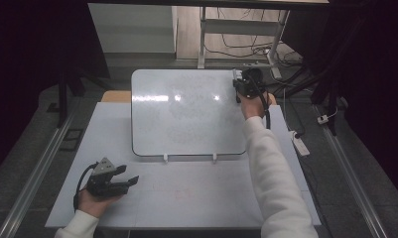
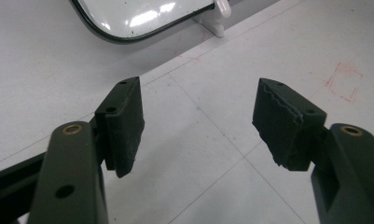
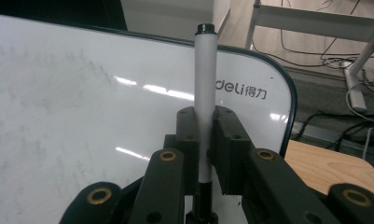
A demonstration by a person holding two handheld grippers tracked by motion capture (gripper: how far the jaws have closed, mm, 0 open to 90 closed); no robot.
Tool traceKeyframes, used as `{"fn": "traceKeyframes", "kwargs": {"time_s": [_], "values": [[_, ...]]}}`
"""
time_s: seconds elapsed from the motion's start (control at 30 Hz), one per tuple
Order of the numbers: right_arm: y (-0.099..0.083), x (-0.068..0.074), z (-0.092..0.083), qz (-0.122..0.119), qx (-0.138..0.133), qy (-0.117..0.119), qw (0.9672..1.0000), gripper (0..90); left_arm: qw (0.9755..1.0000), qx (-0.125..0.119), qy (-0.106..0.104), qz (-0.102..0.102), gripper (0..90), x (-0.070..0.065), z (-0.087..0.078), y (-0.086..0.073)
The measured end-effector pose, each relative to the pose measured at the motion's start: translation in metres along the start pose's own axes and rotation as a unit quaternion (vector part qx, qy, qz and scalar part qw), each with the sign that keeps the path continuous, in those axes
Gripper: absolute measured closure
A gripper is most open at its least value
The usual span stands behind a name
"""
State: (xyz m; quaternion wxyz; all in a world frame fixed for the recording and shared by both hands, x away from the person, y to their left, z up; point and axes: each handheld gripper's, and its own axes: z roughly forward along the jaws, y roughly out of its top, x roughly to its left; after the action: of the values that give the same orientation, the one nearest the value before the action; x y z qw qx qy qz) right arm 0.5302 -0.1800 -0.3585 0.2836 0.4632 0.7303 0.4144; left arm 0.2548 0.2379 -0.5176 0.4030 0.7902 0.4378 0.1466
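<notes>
A whiteboard (image 1: 186,111) with a dark rim lies on the table, wiped with faint smears. My right gripper (image 1: 238,82) hovers over the board's far right corner. It is shut on a white marker (image 3: 205,93) with a black end, which stands upright between the pads in front of the board (image 3: 82,102). My left gripper (image 1: 132,179) rests low over the table near the front left, jaws open with nothing between them. The left gripper view shows its two black pads (image 2: 124,121) wide apart above the bare table, with the board's near corner (image 2: 142,18) beyond.
The white table (image 1: 186,198) carries faint red marks (image 2: 345,81). Two small white feet (image 1: 165,158) hold the board's front edge. A wooden surface (image 3: 329,168) shows past the board's right corner. Cables and a power strip (image 1: 300,144) lie on the floor to the right.
</notes>
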Motion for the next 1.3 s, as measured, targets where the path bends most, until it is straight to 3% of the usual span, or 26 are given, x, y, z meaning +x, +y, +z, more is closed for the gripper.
{"fn": "traceKeyframes", "kwargs": {"time_s": [0.47, 0.8, 0.93, 1.03, 1.3], "values": [[-0.003, -0.003, 0.004, -0.012, -0.008, -0.004, 0.9999, 79.0, 1.0, 0.0, 0.001, 0.001, 33.8, 0.0, 0.0, -0.001], [-0.004, -0.002, -0.004, -0.023, -0.025, -0.007, 0.9994, 66.1, 1.0, -0.002, 0.001, -0.001, 33.9, 0.001, -0.001, -0.001], [-0.012, -0.005, -0.021, -0.026, -0.048, 0.017, 0.9984, 60.7, 1.0, -0.004, 0.0, -0.002, 33.9, 0.002, -0.002, -0.001], [-0.023, -0.009, -0.035, -0.028, -0.053, 0.048, 0.997, 56.5, 1.0, -0.005, -0.001, -0.003, 33.8, 0.002, -0.002, -0.001], [-0.075, -0.015, -0.081, -0.047, -0.07, 0.125, 0.9886, 50.1, 0.9999, -0.009, -0.008, -0.007, 32.8, 0.002, -0.002, 0.0]]}}
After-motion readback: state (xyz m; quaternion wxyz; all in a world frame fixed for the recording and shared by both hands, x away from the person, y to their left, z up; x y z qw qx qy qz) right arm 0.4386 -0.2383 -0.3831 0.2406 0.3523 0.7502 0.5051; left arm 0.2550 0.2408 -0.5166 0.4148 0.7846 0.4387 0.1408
